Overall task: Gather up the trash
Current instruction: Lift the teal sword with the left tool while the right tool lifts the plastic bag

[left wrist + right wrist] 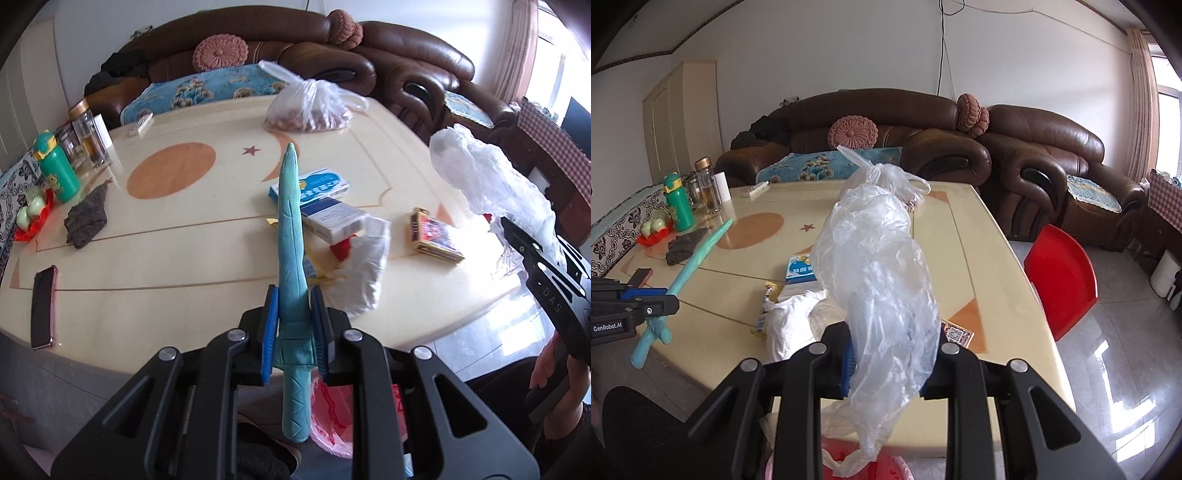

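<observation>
My left gripper (293,325) is shut on a long teal plush sword (291,229), held above the table's near edge; it also shows in the right wrist view (687,266). My right gripper (890,354) is shut on a crumpled clear plastic bag (879,266), which also shows at the right of the left wrist view (487,177). A red-lined trash bin (886,467) sits below the table edge under both grippers. On the table lie a white crumpled bag (364,266), a blue-white box (332,218), a blue box (317,186) and a card box (434,236).
A tied bag of nuts (310,107), a grey cloth (86,218), a phone (42,306), a green bottle (55,170) and glass jars (86,133) stand on the cream table (184,240). A red stool (1063,277) is at the right. Brown sofas (886,122) stand behind.
</observation>
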The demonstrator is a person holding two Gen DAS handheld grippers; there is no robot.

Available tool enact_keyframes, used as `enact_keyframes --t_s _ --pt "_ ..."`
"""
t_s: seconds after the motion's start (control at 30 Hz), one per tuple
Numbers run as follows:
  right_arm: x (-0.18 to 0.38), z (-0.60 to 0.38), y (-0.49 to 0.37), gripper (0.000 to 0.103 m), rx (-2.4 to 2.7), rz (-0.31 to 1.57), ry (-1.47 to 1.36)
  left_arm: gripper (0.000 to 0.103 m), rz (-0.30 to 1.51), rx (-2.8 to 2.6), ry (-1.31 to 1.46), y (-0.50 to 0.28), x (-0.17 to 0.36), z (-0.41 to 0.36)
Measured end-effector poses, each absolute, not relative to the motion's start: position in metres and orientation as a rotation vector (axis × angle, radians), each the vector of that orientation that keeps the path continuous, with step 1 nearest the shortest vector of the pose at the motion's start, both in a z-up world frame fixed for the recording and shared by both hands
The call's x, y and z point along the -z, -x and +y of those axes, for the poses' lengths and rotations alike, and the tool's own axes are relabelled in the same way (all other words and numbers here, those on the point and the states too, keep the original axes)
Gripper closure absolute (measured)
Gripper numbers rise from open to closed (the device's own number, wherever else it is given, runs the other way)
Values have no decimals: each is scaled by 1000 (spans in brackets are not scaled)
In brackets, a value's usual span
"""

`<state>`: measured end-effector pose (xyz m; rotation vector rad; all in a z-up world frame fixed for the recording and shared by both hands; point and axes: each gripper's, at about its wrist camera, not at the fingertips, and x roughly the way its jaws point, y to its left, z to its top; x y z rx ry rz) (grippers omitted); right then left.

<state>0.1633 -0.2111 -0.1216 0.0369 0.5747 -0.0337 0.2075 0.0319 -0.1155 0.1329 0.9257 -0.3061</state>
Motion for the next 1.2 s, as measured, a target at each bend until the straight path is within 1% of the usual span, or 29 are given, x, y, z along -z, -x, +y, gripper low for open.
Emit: enact_keyframes --t_s 0.37,0.67,0.97,1.2 --pt "89 -200 -103 79 17 535 -28 84 852 350 -176 -149 85 22" --pt "74 -196 -61 79 10 518 -13 84 804 380 -198 -109 70 15" --pt "75 -187 -33 79 0 538 2 84 798 397 -217 -86 73 9" --pt "86 -181 -19 79 -19 577 5 84 813 425 -242 -73 87 1"
